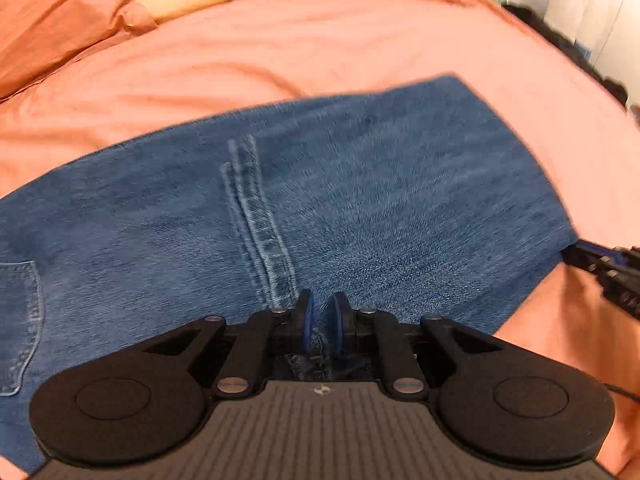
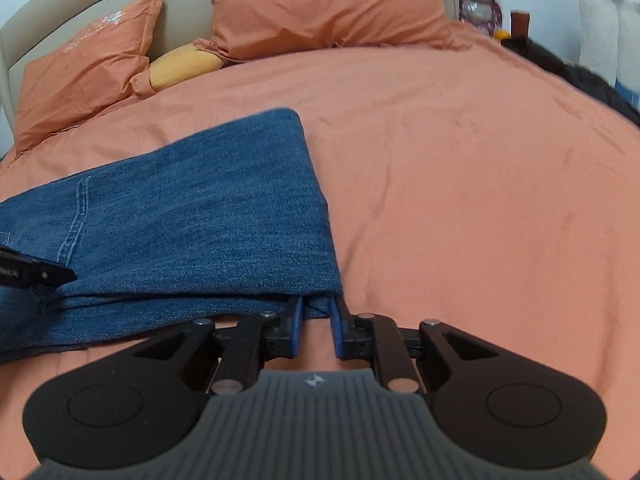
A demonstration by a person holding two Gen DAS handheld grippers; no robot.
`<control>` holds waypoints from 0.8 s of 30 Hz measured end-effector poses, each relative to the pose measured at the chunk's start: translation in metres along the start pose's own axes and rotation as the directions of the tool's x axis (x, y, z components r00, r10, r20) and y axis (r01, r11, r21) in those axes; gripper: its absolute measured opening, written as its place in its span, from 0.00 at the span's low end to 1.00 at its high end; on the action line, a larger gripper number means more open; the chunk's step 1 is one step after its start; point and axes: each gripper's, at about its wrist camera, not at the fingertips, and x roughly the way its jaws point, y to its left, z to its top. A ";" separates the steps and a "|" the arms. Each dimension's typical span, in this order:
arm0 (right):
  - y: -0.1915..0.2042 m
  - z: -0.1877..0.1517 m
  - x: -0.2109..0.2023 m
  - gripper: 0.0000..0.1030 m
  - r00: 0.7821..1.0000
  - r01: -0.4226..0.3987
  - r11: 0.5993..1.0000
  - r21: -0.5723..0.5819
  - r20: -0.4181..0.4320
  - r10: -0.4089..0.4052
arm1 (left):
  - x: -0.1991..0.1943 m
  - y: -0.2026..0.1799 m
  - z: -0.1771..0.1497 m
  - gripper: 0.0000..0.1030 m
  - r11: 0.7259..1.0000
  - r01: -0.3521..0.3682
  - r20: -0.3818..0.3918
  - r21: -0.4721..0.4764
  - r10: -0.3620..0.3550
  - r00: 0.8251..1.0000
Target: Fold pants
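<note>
No legible txt or labels anywhere.

Coarse blue denim pants (image 1: 360, 200); smooth matt orange cotton bedspread (image 2: 460, 180)

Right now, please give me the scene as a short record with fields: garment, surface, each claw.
garment: blue jeans, folded in layers, lying flat
surface: orange bed cover
left claw: slightly open at the near edge of the jeans, denim between its pads
right claw: slightly open at the folded corner, not gripping
background: orange pillows
</note>
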 end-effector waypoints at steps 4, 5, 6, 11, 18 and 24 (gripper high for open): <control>0.024 0.003 -0.020 0.14 0.995 0.006 0.996 -0.092 0.098 0.003 | -0.039 0.028 -0.010 0.24 0.998 0.013 0.059 -0.060 -0.009 0.998; 0.031 0.004 -0.025 0.14 0.992 0.000 0.994 -0.108 0.127 0.014 | -0.047 0.037 -0.012 0.27 0.997 0.004 0.071 -0.078 0.001 0.997; 0.039 0.005 -0.030 0.14 0.987 -0.016 0.992 -0.126 0.154 0.035 | -0.057 0.046 -0.015 0.33 0.995 -0.009 0.084 -0.099 0.018 0.996; 0.090 0.011 -0.044 0.16 0.957 -0.148 0.966 -0.211 0.216 0.194 | -0.101 0.107 -0.034 0.55 0.971 -0.091 0.133 -0.223 0.122 0.984; 0.165 0.021 -0.021 0.17 0.947 -0.222 0.909 -0.352 0.143 0.287 | -0.138 0.202 -0.068 0.69 0.858 -0.208 0.136 -0.469 0.303 0.943; 0.202 0.031 0.014 0.21 0.946 -0.273 0.889 -0.367 0.063 0.317 | -0.144 0.265 -0.097 0.79 0.724 -0.245 0.100 -0.644 0.398 0.912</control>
